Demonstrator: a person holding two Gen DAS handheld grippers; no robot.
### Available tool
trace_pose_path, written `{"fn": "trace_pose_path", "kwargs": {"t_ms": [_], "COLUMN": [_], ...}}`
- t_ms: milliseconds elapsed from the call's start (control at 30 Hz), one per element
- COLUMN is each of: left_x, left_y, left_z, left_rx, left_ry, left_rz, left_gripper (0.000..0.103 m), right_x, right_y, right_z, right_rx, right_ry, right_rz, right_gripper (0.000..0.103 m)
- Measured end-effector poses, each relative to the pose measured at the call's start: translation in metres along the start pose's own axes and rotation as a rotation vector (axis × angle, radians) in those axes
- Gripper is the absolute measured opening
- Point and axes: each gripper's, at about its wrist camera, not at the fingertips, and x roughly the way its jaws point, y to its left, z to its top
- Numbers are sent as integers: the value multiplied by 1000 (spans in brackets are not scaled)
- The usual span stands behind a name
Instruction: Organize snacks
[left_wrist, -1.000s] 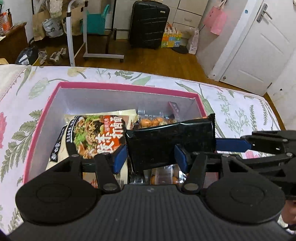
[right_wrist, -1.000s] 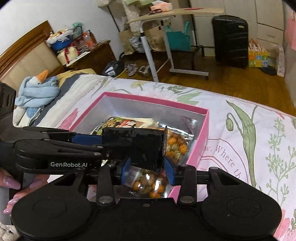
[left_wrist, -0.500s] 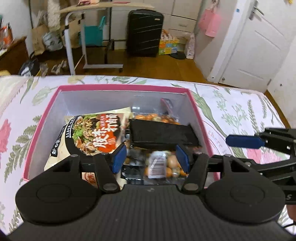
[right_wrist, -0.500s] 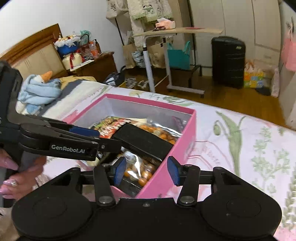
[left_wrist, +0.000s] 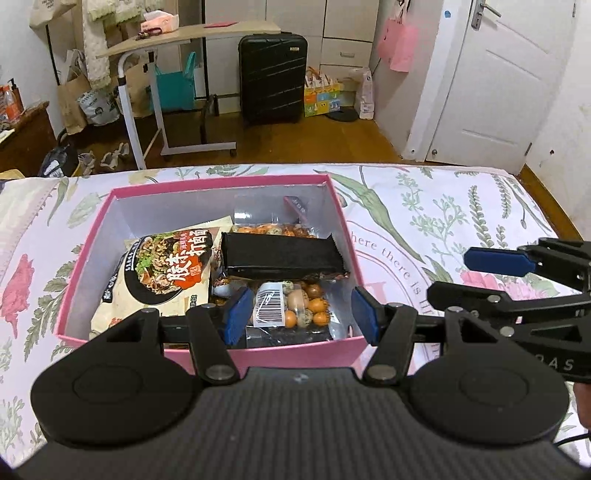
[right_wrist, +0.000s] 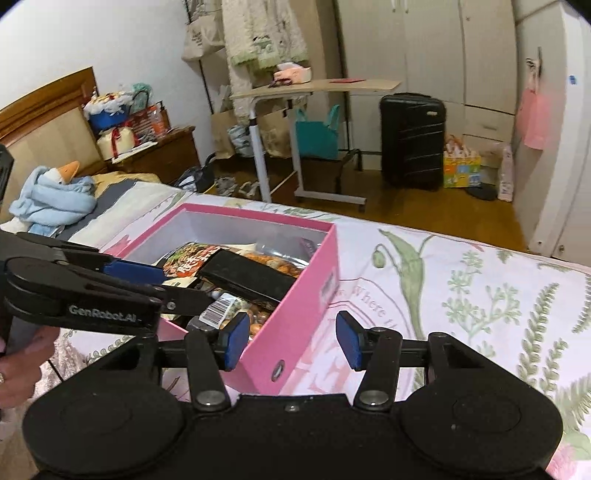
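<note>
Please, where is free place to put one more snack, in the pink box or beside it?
The box is crowded: noodle bag at left, black pack and nut bags at right. Only a bare strip along the far wall, behind the noodle bag, stays free. The bedsheet right of the box is bare up to the bed's edge.

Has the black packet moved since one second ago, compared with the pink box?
Yes. The black packet, then upright between the left gripper pads, now lies flat inside the pink box, on the other snacks.
</note>
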Motion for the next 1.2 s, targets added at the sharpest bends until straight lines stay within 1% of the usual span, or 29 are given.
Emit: {"fn": "trace_pose_path", "kwargs": {"t_ms": [200,300,533,667,733,833,900,967,1000,1067,1133,1200], "left_x": [-26,-38,-60,-66,-68,-70,-71,-70,-69,-68,-65,-62], "left_y": [-15,-25,-42,-49,-52,-56,-58,-62,-63,-66,-71,-74], "left_z": [1,0,-9,-16,-20,-27,-31,-36,-38,-43,-47,-49], "left_rx": [19,39,51,38,33,20,11,18,22,24,42,43], "left_ry": [-1,16,55,59,55,46,39,32,30,23,16,20], "left_rz": [4,14,0,12,25,42,47,60,61,68,91,98], "left_gripper": [58,59,62,66,69,75,79,91,93,95,95,95], "right_x": [-29,-45,-79,-91,-95,-95,-95,-95,-94,-94,-94,-94], "right_y": [-3,-4,-8,-10,-12,-16,-20,-23,-23,-25,-28,-31], "right_z": [-4,-5,-14,-22,-26,-32,-37,-42,-45,-51,-56,-59], "right_rx": [11,20,66,74,82,115,135,139,137,138,146,152], "right_ry": [-34,-42,-32,-26,-22,-9,-4,5,15,26,37,38], "right_rz": [-51,-83,-146,-179,-195,-226,-266,-296,-308,-326,-331,-338], "right_gripper": [59,59,61,61,63,69,79,80,80,81,82,88]}}
